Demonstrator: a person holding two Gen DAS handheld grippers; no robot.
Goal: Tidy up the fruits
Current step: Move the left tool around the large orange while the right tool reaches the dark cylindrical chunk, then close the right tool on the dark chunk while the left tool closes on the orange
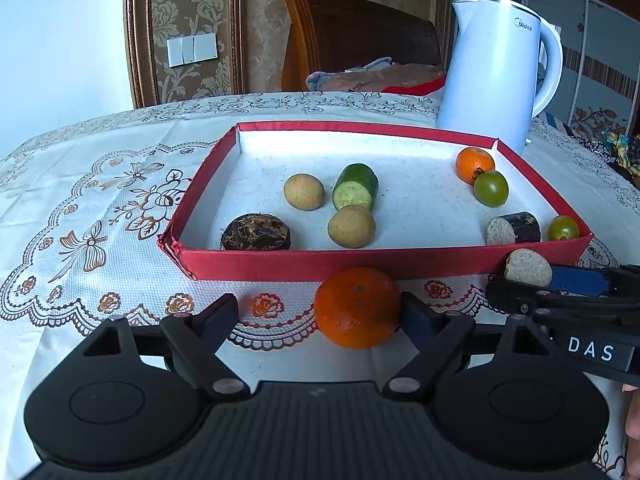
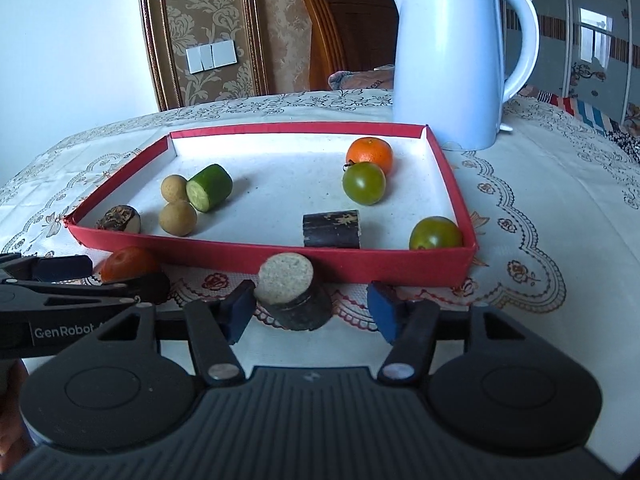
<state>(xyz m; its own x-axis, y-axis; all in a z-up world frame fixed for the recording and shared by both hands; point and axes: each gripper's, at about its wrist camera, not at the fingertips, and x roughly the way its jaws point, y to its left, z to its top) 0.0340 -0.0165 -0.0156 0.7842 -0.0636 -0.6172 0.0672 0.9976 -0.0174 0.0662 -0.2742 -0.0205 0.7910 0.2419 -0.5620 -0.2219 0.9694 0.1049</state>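
Observation:
A red tray (image 1: 384,266) with a white floor holds a cucumber piece (image 1: 356,186), two tan round fruits (image 1: 351,226), a dark brown round fruit (image 1: 255,232), a small orange (image 1: 475,165), two green tomatoes (image 1: 491,188) and a dark cane piece (image 1: 514,229). In front of the tray a large orange (image 1: 356,307) lies on the cloth between the fingers of my open left gripper (image 1: 320,320), close against the right finger. My right gripper (image 2: 312,310) is open around a second cane piece (image 2: 294,294), which leans by the left pad (image 2: 240,310) with a gap on the right.
A white electric kettle (image 2: 448,56) stands behind the tray's right corner. The table wears a patterned lace cloth (image 1: 92,216). The two grippers sit side by side at the tray's front wall, the left gripper (image 2: 124,276) showing in the right wrist view.

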